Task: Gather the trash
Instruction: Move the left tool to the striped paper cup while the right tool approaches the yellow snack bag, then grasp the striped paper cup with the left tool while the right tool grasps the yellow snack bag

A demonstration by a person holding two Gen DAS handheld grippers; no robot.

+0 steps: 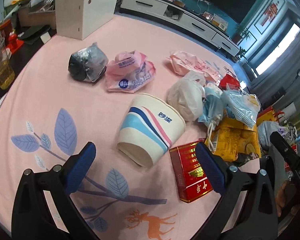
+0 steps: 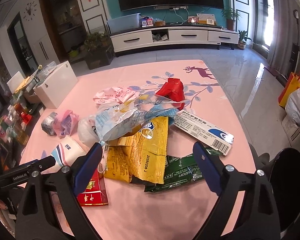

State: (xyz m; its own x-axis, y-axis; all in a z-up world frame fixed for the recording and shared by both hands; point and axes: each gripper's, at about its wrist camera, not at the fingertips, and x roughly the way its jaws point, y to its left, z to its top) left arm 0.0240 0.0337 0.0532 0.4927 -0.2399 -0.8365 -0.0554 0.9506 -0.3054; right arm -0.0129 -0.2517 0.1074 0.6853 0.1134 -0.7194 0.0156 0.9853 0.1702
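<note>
the surface [image 2: 170,210] wears a matt pink cloth, soft and finely napped, printed with leaves and deer. the cup [image 1: 150,130] looks like smooth paper with a faint sheen. the red cigarette box [image 1: 190,172] is glossy card with gold foil. the yellow snack wrapper [image 2: 146,156] and the green wrapper [image 2: 180,178] are creased, shiny plastic film. the white bag [image 1: 186,100] is thin crinkled plastic. the long white box [image 2: 204,130] is smooth card. each claw's pads [image 2: 206,166] look like ribbed blue rubber on matt black plastic.
</note>
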